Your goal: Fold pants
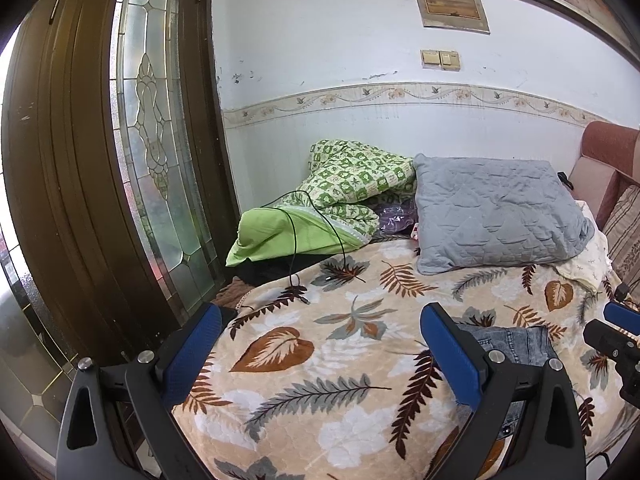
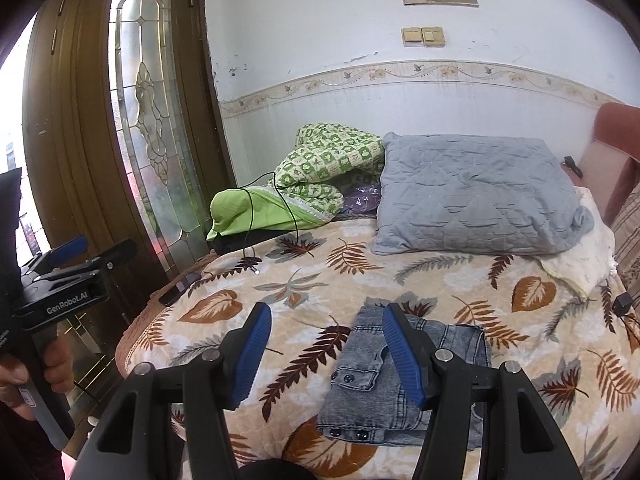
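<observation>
Your left wrist camera sits behind the left gripper, looking forward and slightly down across the bed toward the wall, with the door to its left. Your right wrist camera looks the same way from behind the right gripper, close above the folded jeans. Both share the leaf-print blanket, grey pillow and green quilt.

"GenRobot.AI" — left tool
</observation>
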The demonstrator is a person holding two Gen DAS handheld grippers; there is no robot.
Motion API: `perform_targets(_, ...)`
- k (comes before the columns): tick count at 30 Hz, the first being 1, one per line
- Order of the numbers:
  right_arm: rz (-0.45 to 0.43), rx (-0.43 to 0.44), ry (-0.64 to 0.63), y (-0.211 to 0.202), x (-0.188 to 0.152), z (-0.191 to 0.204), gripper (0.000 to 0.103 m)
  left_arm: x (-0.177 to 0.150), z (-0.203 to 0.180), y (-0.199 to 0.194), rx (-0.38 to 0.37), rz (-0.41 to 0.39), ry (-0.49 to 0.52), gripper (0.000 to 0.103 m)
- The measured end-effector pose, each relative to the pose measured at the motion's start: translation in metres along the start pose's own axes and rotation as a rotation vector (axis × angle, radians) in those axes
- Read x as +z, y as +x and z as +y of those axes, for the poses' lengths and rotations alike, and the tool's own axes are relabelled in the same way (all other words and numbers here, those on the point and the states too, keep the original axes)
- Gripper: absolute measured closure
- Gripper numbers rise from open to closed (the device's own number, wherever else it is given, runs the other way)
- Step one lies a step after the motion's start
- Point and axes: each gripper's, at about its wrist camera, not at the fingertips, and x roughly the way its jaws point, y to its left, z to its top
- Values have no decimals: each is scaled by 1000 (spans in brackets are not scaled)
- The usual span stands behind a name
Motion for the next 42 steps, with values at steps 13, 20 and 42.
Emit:
perform_targets(13,8,2,54,-1,-15,-36,41,-4,-26,7,-12,37,13,3)
perform_targets(20,31,1,88,11,-22,-49,41,-5,-40,17,-32,45,48,3)
perform_targets(42,68,-11,84,34,-23,-41,41,-7,-40,26,-95,33,51,3)
